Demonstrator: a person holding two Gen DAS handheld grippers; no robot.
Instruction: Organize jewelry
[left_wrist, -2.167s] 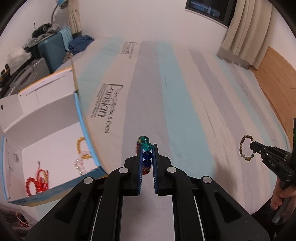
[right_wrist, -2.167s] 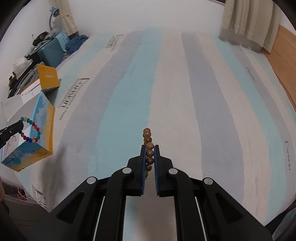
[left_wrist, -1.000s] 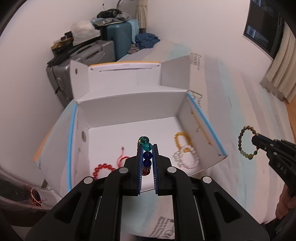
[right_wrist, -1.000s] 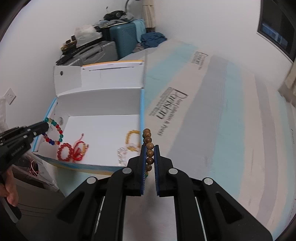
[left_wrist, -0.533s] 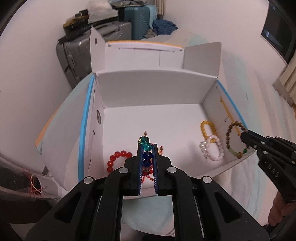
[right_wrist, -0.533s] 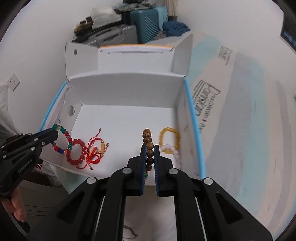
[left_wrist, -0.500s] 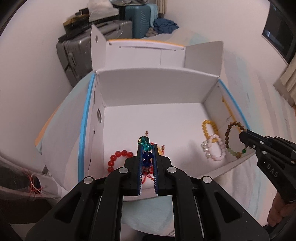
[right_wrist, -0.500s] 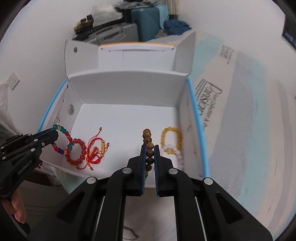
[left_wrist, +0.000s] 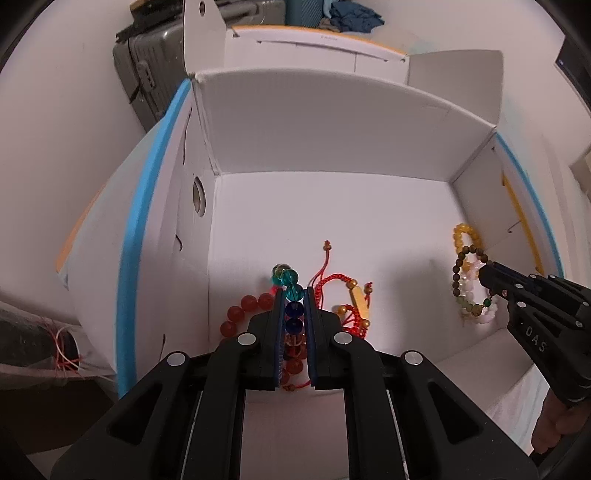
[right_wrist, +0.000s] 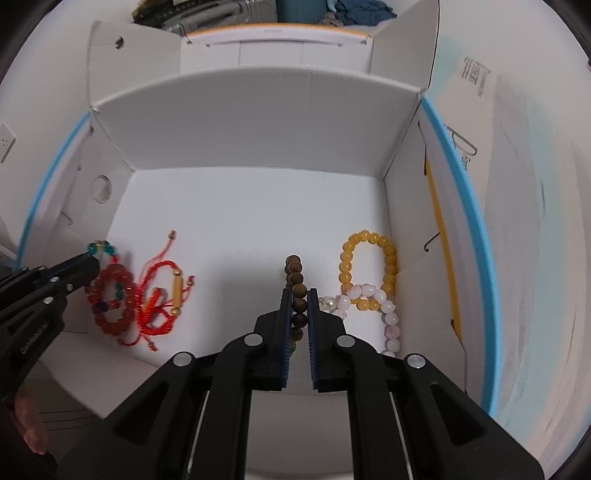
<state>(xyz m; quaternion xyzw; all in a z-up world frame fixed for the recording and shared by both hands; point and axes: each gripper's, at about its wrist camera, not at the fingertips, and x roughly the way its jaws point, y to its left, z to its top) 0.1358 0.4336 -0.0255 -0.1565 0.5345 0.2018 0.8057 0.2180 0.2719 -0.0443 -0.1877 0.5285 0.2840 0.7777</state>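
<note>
My left gripper (left_wrist: 294, 295) is shut on a multicoloured glass bead bracelet (left_wrist: 289, 286) and holds it low inside the open white box (left_wrist: 332, 122), above a red bead bracelet (left_wrist: 240, 314) and a red cord bracelet (left_wrist: 347, 295). My right gripper (right_wrist: 298, 295) is shut on a brown wooden bead bracelet (right_wrist: 296, 284), also inside the box (right_wrist: 258, 122), just left of a yellow bead bracelet (right_wrist: 369, 266) and a pink-white bead bracelet (right_wrist: 384, 310). Each gripper shows in the other's view, the right one (left_wrist: 484, 273) and the left one (right_wrist: 92, 262).
The box has blue-edged side walls (right_wrist: 461, 192) and raised flaps (left_wrist: 203, 33). Grey and teal suitcases (left_wrist: 147, 55) stand behind it by the white wall. The striped bed cover (right_wrist: 524, 184) lies to the right.
Both grippers have moved forward and down into the box with their bracelets still held. The box floor and the bracelets on it now look much closer.
</note>
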